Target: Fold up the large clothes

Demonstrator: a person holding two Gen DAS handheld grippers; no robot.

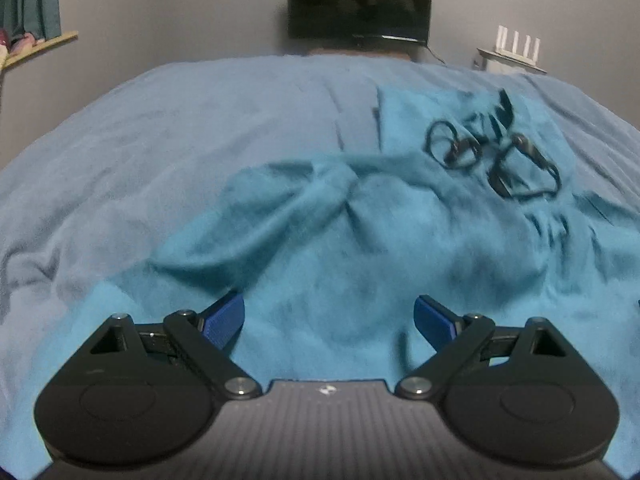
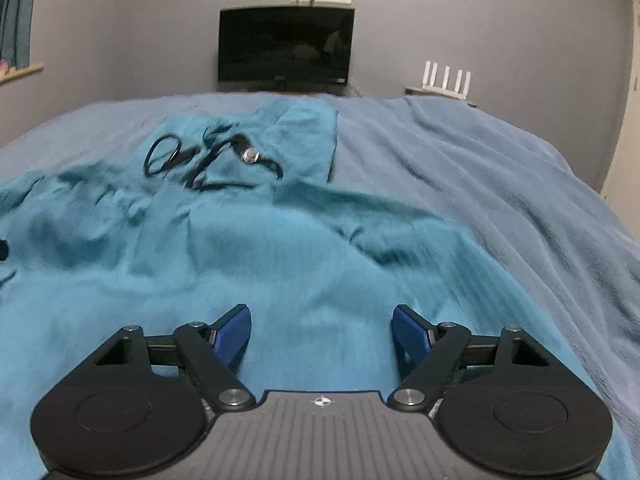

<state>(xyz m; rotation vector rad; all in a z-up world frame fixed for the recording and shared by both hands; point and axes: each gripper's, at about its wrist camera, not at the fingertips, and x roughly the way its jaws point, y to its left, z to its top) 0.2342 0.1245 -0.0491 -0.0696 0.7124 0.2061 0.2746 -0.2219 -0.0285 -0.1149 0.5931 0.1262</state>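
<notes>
A teal garment (image 1: 320,248) lay spread across a bed covered with a blue-grey blanket (image 1: 168,128), its fabric soft-looking and rumpled. In the left wrist view it filled the lower and right part of the picture, with a thick ridge of bunched cloth running from the left edge up toward the middle and smaller creases fanning off it. Farther back a flat, squared panel of the same teal lay smoother, its straight edge clear against the blanket. On that far part sat a tangle of black cord (image 1: 492,160) — loops and a strap, blurred, so what it was exactly could not be told. In the right wrist view the same cord (image 2: 208,156) showed a small silver metal piece among its loops.

The left gripper (image 1: 329,320) hung over the near part of the garment, its blue pads (image 1: 224,322) well apart with nothing clamped between them — only cloth below. The right gripper (image 2: 321,330) stood likewise, pads spread and empty above the teal fabric (image 2: 280,264), close to the garment's right border where the blanket (image 2: 500,184) began.

Beyond the bed a dark television (image 2: 285,46) hung on a grey wall, and a white router (image 2: 446,76) with upright antennas stood on a shelf to its right.
</notes>
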